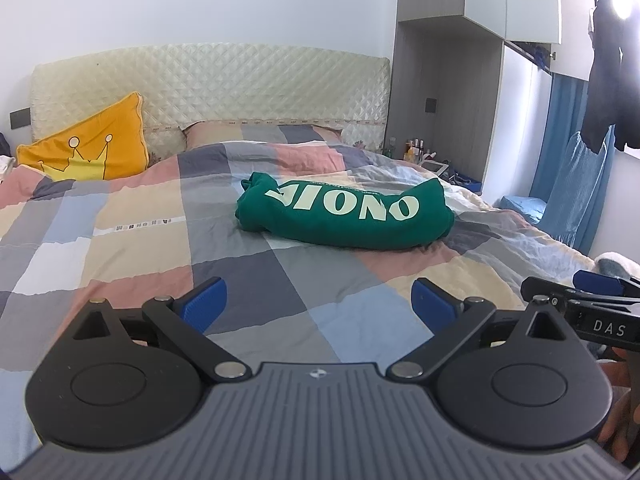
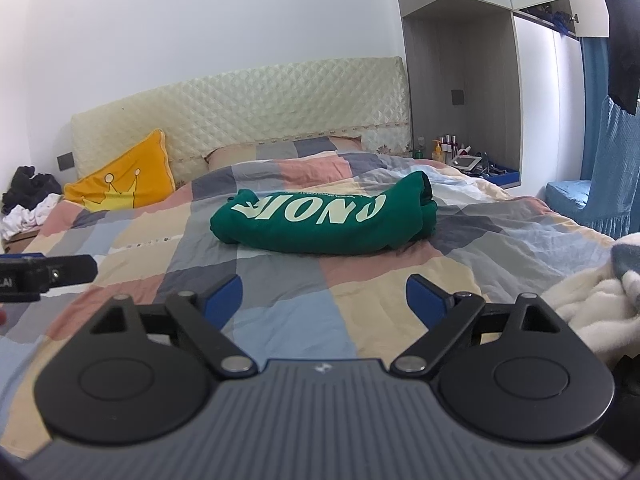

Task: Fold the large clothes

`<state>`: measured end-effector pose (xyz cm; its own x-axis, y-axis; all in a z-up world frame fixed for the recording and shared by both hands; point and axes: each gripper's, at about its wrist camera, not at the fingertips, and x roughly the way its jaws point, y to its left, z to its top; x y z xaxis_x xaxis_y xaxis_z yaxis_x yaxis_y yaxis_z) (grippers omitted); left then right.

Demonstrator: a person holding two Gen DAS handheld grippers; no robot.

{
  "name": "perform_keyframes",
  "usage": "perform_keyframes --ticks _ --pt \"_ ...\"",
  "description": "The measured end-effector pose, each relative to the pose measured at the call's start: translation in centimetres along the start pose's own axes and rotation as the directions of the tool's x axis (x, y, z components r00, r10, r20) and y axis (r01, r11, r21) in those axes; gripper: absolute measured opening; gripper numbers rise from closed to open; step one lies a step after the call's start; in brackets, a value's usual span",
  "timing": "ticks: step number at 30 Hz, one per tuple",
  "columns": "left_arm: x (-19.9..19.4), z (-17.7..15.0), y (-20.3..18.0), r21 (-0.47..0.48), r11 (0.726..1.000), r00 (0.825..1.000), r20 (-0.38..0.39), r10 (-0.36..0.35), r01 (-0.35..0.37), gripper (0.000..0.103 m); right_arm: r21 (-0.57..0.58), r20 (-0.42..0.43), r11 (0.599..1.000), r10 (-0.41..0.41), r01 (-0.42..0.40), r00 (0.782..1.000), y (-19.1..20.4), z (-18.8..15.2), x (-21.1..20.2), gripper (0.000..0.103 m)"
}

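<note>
Blue-padded fingers (image 1: 204, 300) of the left gripper (image 1: 318, 304) stand spread wide, holding nothing, low in the frame's centre above the checked quilt (image 1: 132, 248). The right gripper (image 2: 324, 300) is spread the same way, also bare, its fingers (image 2: 426, 302) hanging over the quilt's near squares. Each tool shows at the edge of the other's view, so they sit side by side, near one another.

Beyond both, mid-frame, a green sweatshirt (image 2: 320, 220) with pale lettering lies on the quilt as a compact, rolled bundle, well apart from either gripper. It looks already folded, which would explain the idle, emptied fingers.

Farther back, a yellow crown cushion (image 1: 92, 148) leans on the quilted headboard (image 1: 240, 80) at the left. A fluffy white blanket (image 2: 592, 300) is heaped at lower right, perhaps the next piece.
</note>
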<state>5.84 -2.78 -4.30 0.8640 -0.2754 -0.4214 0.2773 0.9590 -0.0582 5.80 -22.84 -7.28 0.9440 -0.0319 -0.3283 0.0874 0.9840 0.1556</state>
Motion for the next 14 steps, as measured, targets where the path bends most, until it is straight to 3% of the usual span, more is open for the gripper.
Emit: perform_keyframes --ticks 14 --pt "-0.10 -0.27 0.05 0.009 1.000 1.000 -0.006 -0.003 0.003 0.100 -0.003 -0.009 1.000 -0.003 0.003 1.000 0.02 0.23 0.16 0.090"
